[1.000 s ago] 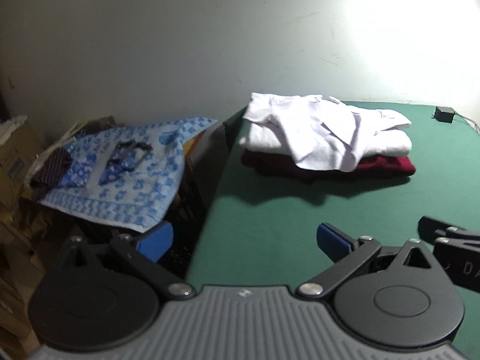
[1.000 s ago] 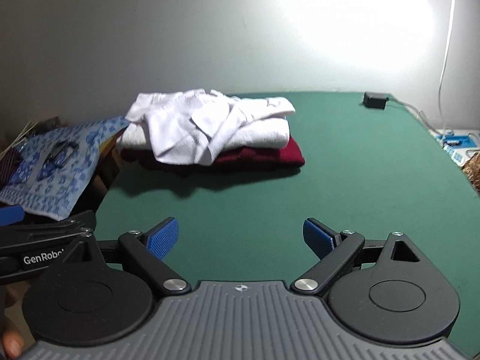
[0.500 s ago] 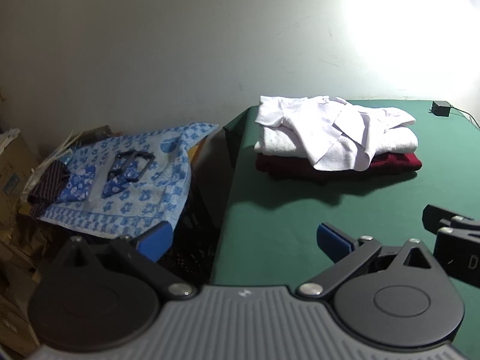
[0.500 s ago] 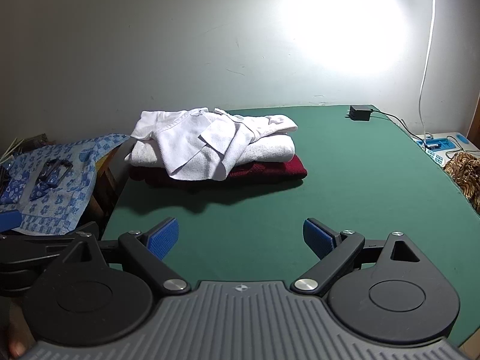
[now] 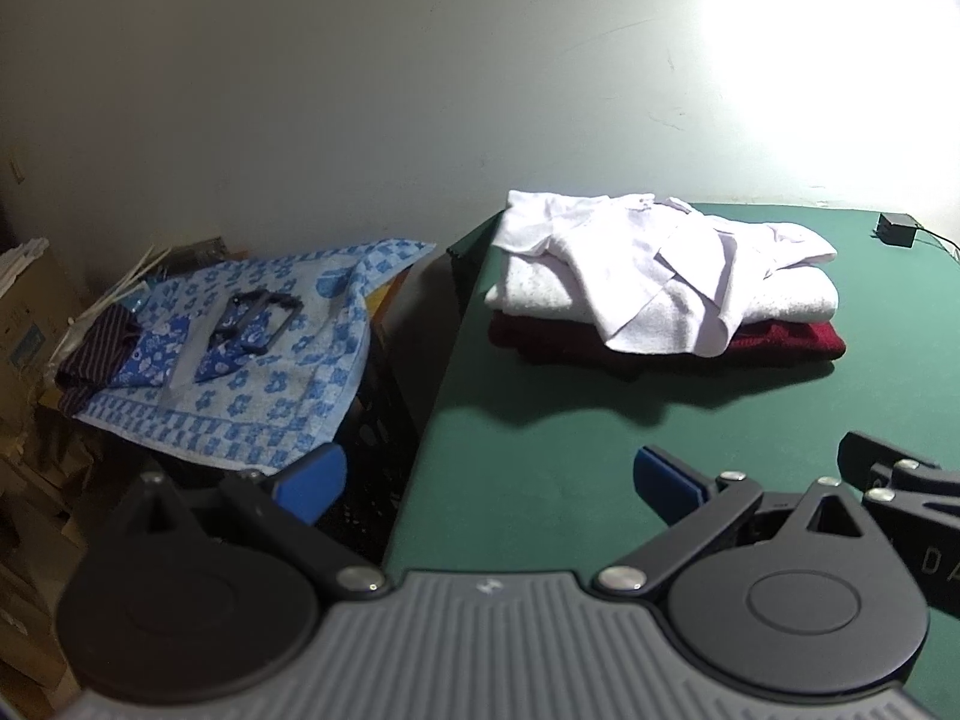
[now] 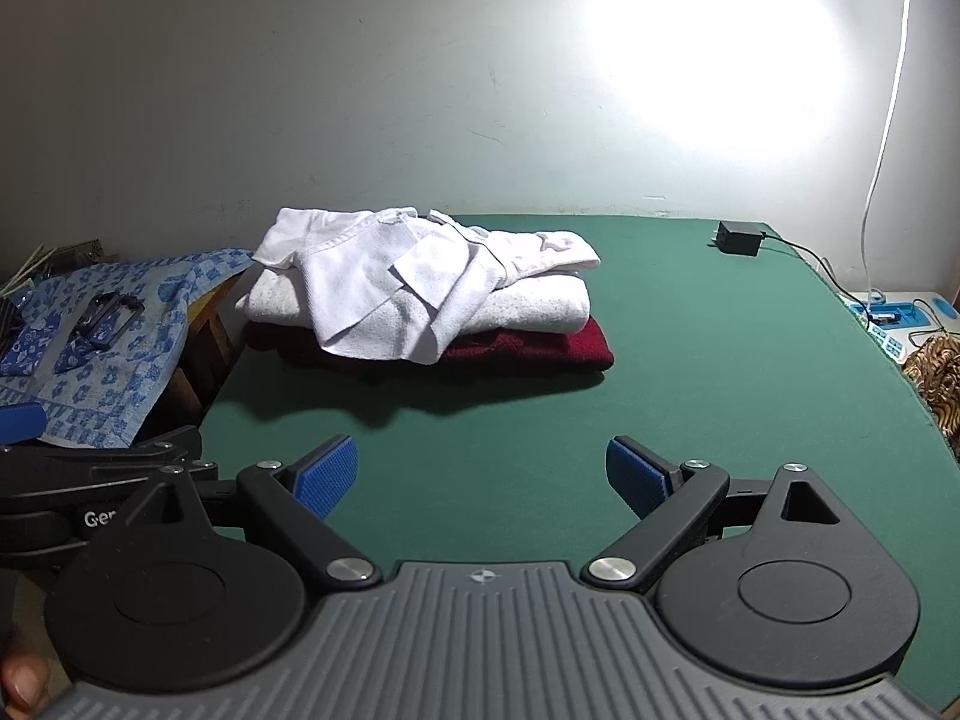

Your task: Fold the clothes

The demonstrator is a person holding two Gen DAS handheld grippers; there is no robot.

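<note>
While both tools gape wide and empty, left tool (image 5: 486, 471), right tool (image 6: 482, 474), maroon garment (image 6: 528, 354) half-hidden under white clothes (image 6: 420, 294).

A green table (image 6: 690, 372) is seen set against a pale wall (image 6: 360, 90). A black adapter (image 6: 737, 237) with its cable is noted at the far edge. A white cord (image 6: 882, 150) hangs at the right. Cardboard boxes (image 5: 24, 312) are stacked at the left.

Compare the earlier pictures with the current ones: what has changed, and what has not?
Both grippers drew back slightly from the clothes pile. Left gripper and right gripper stayed open and empty. Nothing was grasped or released; the pile and the blue cloth lie unmoved.
</note>
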